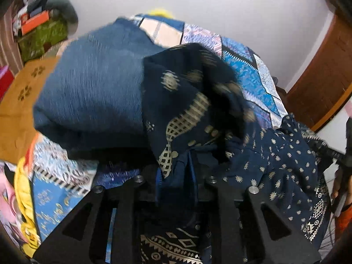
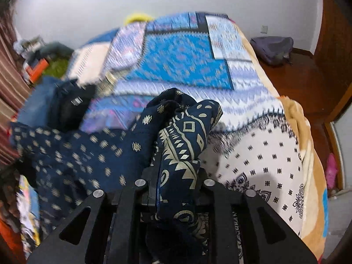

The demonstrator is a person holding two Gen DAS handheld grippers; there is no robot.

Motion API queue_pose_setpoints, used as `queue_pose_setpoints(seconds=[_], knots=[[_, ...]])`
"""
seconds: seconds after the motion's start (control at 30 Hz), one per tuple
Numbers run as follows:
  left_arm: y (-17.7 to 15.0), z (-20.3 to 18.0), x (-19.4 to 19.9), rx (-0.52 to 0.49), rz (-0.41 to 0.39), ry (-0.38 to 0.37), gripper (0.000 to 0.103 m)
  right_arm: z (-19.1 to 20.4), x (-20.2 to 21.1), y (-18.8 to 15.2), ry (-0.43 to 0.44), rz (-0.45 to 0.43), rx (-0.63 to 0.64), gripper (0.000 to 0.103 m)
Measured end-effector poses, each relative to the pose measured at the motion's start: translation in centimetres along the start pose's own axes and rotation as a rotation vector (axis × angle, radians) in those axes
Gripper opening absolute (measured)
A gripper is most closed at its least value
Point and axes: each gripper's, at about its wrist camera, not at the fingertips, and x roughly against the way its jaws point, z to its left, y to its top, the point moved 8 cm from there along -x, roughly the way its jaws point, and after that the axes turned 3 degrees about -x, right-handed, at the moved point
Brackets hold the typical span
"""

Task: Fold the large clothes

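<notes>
Both grippers clamp navy garment: left gripper (image 1: 176,176) pinches bunched cloth, right gripper (image 2: 176,176) pinches patterned border. Garment (image 2: 83,154) hangs crumpled between them over near edge of bed (image 2: 259,154), no crease laid. Judgement: fold barely begun; spreading, folding all left. Farther, blue cloth (image 1: 92,88) lies on bed. No readable writing.

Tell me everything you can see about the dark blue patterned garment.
The dark blue garment is thin, soft-looking cloth printed with small beige motifs and a band of beige diamonds and zigzags. It is bunched and crumpled, not yet folded, lifted above the patterned bedspread. One bunch runs between the right tongs, another between the left tongs, with the cloth draped between them.
</notes>
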Motion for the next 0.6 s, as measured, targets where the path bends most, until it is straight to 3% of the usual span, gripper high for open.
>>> queue_pose_setpoints(seconds=[0.2, 0.33, 0.47, 0.6], knots=[[-0.5, 1.0, 1.0, 0.025, 0.004, 0.010, 0.047, -0.9, 2.2, -1.0, 0.006, 0.026, -0.003, 0.025], [-1.4, 1.1, 3.5, 0.019, -0.003, 0.041, 0.047, -1.3, 6.2, -2.0, 0.020, -0.010, 0.004, 0.029], [-3.3, 1.0, 6.4, 0.010, 0.019, 0.031, 0.050, -1.4, 10.6, -3.4, 0.034, -0.060, 0.031, 0.042], [-5.7, 0.9, 8.3, -0.008, 0.042, 0.016, 0.055, -1.6, 14.0, -5.5, 0.051, -0.091, 0.035, 0.043]])
